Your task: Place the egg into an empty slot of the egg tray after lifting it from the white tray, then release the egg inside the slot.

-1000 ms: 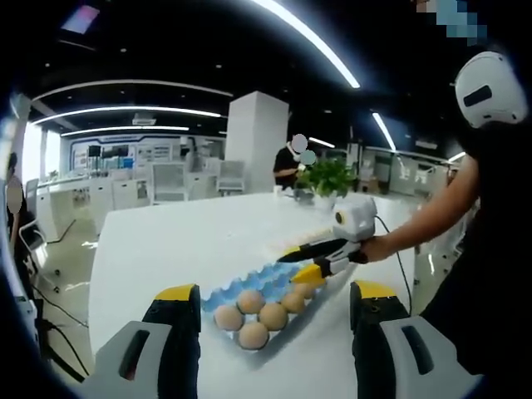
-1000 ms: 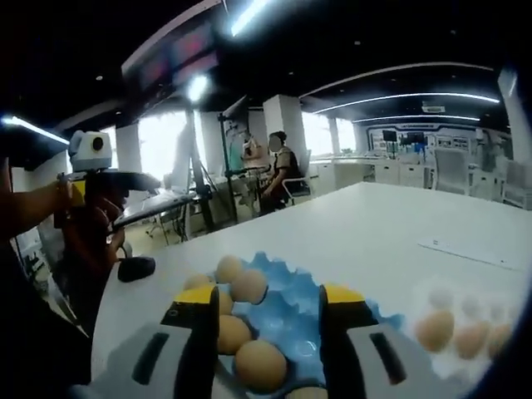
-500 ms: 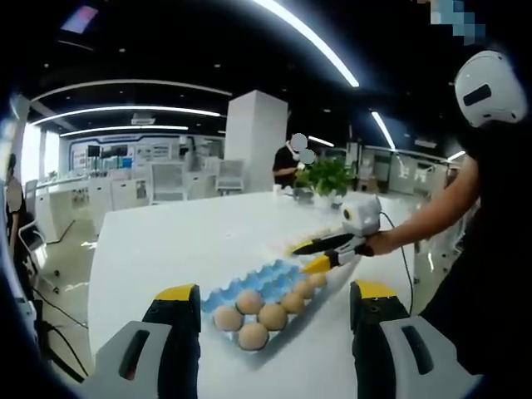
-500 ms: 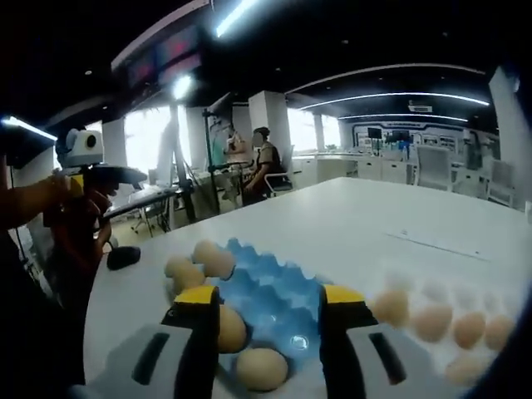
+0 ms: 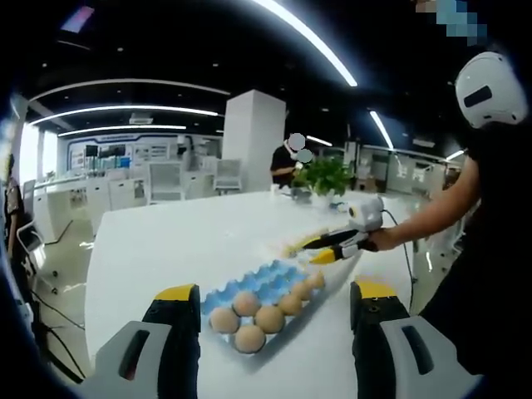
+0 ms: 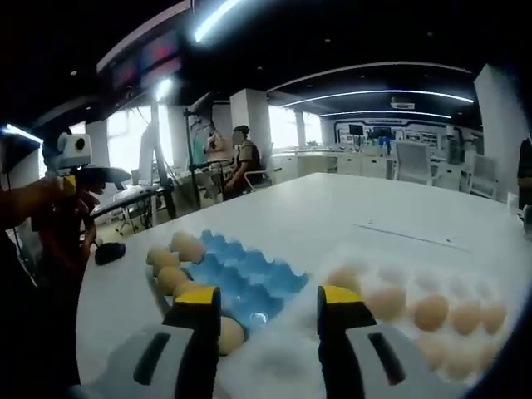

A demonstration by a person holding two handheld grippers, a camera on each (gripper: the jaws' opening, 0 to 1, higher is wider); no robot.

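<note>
Reaching for the next egg

The right hand-held gripper (image 6: 262, 320) has its jaws spread wide with nothing between them, and it sits over the white table (image 6: 349, 220) between the two trays. The blue egg tray (image 6: 237, 270) lies just ahead and to its left, with eggs along its left side and many empty cups. The white tray (image 6: 465, 353) lies ahead and to its right, and its eggs (image 6: 384, 301) sit in a row running off to the right, so the nearest one is just right of the right jaw. The left hand-held gripper (image 5: 274, 320) is also spread and empty, and it is held back from the egg tray (image 5: 270, 291). I think the right one is nearer the eggs and should turn right to pick one.
</note>
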